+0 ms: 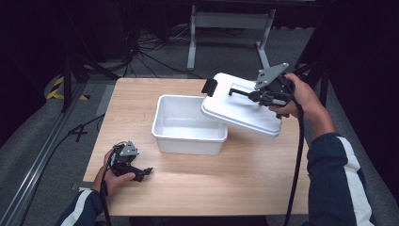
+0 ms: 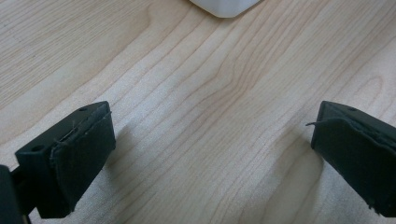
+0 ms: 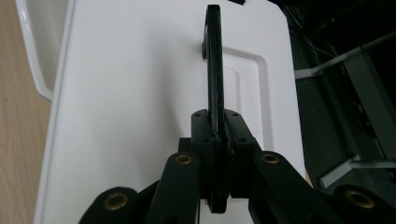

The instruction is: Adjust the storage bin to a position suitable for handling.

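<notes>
Right gripper (image 1: 263, 96), fingers clamped on the black handle (image 3: 213, 70), carries the flat white plastic lid (image 1: 242, 110), probably tilted; level it over the white rectangular plastic tub (image 1: 188, 136). Left gripper (image 1: 141, 173) rests on the wooden desk (image 1: 197, 188), fingers apart.

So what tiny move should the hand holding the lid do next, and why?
Probably carry the lid a little further right and set it flat on the bare table. The right gripper is shut on the lid's black handle, and the lid hangs tilted, one edge over the open white bin. The left gripper rests open on the table, so it isn't helping.
</notes>
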